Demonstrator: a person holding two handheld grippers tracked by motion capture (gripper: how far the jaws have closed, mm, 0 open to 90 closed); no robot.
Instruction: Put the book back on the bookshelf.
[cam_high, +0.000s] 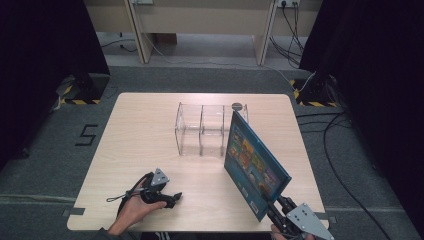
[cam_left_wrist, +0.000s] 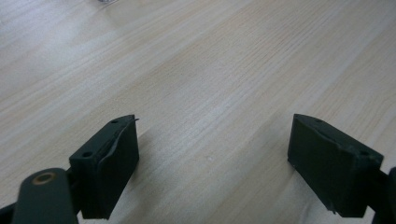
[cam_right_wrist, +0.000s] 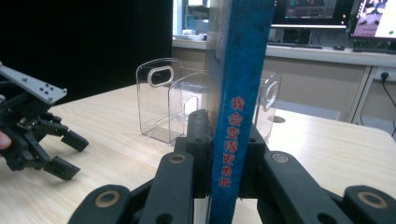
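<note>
Nearest us, the right gripper had its fingers clenched on the spine of the blue book, held upright and tilted above the surface, while the left gripper rested low with fingers released and nothing between them. Beyond stood the clear plastic rack. The book's lower edge probably needed squaring with a slot before lowering, kept clear of the dividers.
</note>
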